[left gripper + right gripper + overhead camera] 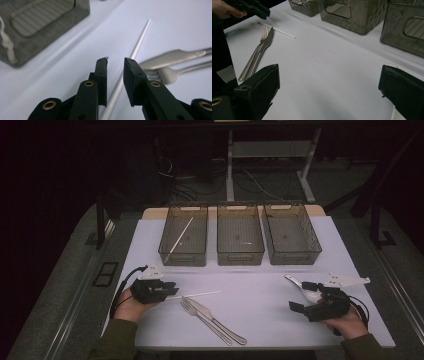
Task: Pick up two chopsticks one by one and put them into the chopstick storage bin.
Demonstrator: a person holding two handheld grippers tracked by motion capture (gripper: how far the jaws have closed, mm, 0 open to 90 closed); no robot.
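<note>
a: look at the left tool point(115, 61) first. its jaws stand a narrow gap apart, low over the white stick point(136, 48), and the stick runs straight through that gap.

b: clamped on it?

a: no, in the left gripper view the pads stand clear of the stick on both sides. the stick lies flat on the tabletop point(250, 285).

b: and from above?

a: in the high view the left tool point(170, 290) sits at the stick's near end, with the rest of the stick point(200, 294) reaching out to the right. just beside it lie a fork point(200, 315) and a knife point(220, 321), side by side and touching, slanting toward the front edge.

b: what about the other hand?

a: the right tool point(301, 296) rests at the right side of the tabletop, jaws wide apart with nothing between them. a white spoon point(305, 289) lies just beside it, close against the far jaw.

b: further back?

a: three dark see-through bins in a row. the left bin point(183, 255) has another white stick point(179, 239) leaning inside. the middle bin point(240, 255) and the right bin point(294, 256) stand next to it, well apart from both tools.
</note>
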